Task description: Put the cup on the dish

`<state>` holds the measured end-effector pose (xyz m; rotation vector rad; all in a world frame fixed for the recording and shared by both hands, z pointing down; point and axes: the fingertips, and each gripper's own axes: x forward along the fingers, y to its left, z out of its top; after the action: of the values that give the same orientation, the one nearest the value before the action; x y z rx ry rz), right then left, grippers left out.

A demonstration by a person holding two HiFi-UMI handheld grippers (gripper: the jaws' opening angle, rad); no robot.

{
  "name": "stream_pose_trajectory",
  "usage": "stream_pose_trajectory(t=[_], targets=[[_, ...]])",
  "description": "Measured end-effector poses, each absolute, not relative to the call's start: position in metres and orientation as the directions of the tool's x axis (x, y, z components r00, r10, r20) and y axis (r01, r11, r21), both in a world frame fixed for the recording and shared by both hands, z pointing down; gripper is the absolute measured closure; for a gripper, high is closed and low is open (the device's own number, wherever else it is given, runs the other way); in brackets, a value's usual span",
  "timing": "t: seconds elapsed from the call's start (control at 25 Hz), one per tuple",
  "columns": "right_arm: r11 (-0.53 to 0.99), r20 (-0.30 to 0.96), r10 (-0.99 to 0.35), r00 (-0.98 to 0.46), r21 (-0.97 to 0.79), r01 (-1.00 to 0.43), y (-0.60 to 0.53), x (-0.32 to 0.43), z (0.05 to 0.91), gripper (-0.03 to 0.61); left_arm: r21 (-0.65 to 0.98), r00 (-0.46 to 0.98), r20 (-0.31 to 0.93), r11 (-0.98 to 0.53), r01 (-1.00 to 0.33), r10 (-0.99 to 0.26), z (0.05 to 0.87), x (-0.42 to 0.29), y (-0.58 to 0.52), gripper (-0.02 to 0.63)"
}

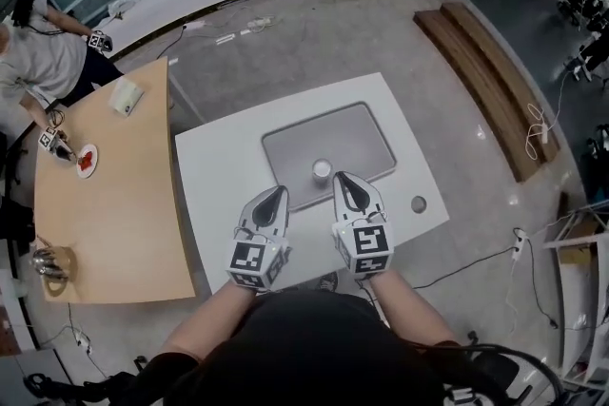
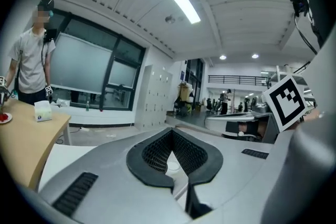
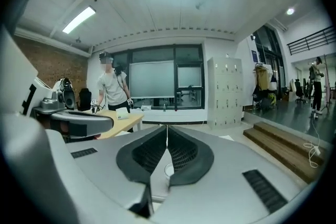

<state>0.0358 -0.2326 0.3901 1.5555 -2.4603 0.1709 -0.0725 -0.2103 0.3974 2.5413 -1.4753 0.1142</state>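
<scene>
A small white cup [image 1: 322, 169] stands upright on the flat grey dish [image 1: 366, 133] in the middle of the white table [image 1: 219, 157]. My right gripper [image 1: 343, 177] is shut and empty, its tip just right of the cup and a little nearer to me. My left gripper [image 1: 280, 191] is also shut and empty, at the dish's front edge, left of the cup. In the left gripper view the cup [image 2: 172, 167] shows through the gap under the closed jaws [image 2: 171, 131]. The right gripper view has the cup [image 3: 168, 169] below its closed jaws [image 3: 167, 126].
A small grey round object [image 1: 419, 203] lies on the white table at the right. A wooden table [image 1: 114, 214] stands to the left, where a person [image 1: 43, 57] works with grippers over a red-filled plate [image 1: 87, 160]. A long wooden bench [image 1: 490, 81] is at the right.
</scene>
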Motion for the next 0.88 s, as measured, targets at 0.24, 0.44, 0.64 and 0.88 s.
stream_pose_trajectory(t=[0.24,0.44,0.64,0.88], targets=[[0.440,0.164,-0.890,-0.426,0.062,-0.896,-0.176,0.043,0.354,0.566,0.128,0.495,0.086,-0.483,-0.866,-0.865,0.343,-0.058,-0.169,0.606],[0.420,0.142,-0.901,-0.409,0.057,-0.906,-0.158,0.049,0.339,0.568,0.137,0.519,0.075,-0.507,-0.851,-0.851,0.346,-0.047,-0.151,0.606],[0.435,0.122,-0.896,-0.428,0.041,-0.900,-0.149,0.057,0.348,0.568,0.126,0.535,0.079,-0.524,-0.842,-0.841,0.348,-0.031,-0.146,0.606],[0.430,0.136,-0.896,-0.422,0.034,-0.902,-0.149,0.064,0.339,0.568,0.118,0.536,0.079,-0.526,-0.842,-0.840,0.344,-0.018,-0.145,0.606]])
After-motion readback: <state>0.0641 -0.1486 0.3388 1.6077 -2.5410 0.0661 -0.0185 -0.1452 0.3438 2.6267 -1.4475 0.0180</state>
